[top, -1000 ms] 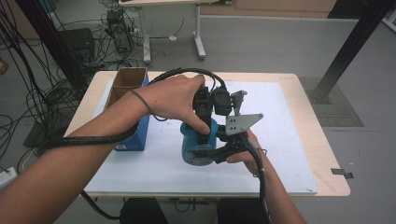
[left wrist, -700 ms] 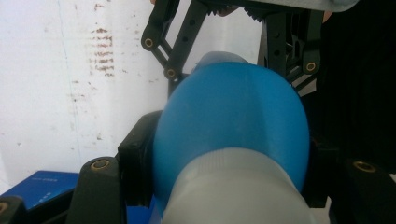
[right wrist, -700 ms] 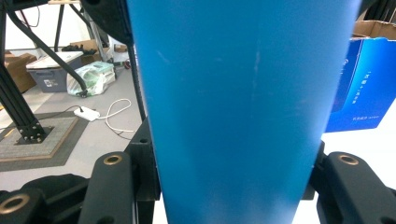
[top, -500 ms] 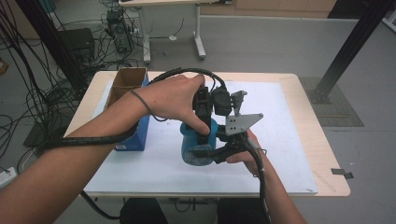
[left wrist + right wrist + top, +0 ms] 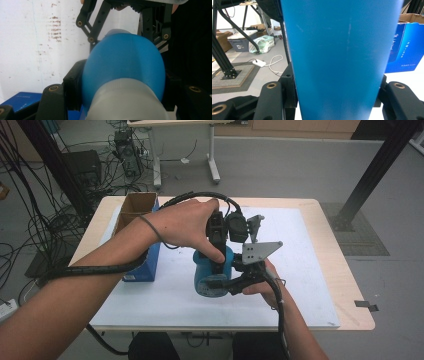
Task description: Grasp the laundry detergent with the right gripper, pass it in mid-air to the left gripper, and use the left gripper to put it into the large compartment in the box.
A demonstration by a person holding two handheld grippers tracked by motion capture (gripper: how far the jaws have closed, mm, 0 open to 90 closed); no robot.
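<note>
A blue bottle (image 5: 207, 279) stands on the white sheet at the middle of the table, held from two sides. My left gripper (image 5: 218, 247) comes down from above and is shut on the bottle's rounded upper part (image 5: 122, 60), just past its whitish neck (image 5: 125, 100). My right gripper (image 5: 231, 281) reaches in from the right and is shut on the bottle's straight blue body (image 5: 337, 55). The right gripper's black linkage (image 5: 96, 25) shows behind the bottle in the left gripper view.
An open blue carton (image 5: 139, 237) stands at the table's left side, close to the bottle. A white sheet (image 5: 310, 270) covers most of the wooden table (image 5: 350, 285). Cables lie on the floor at left, and a black post (image 5: 370, 175) rises at right.
</note>
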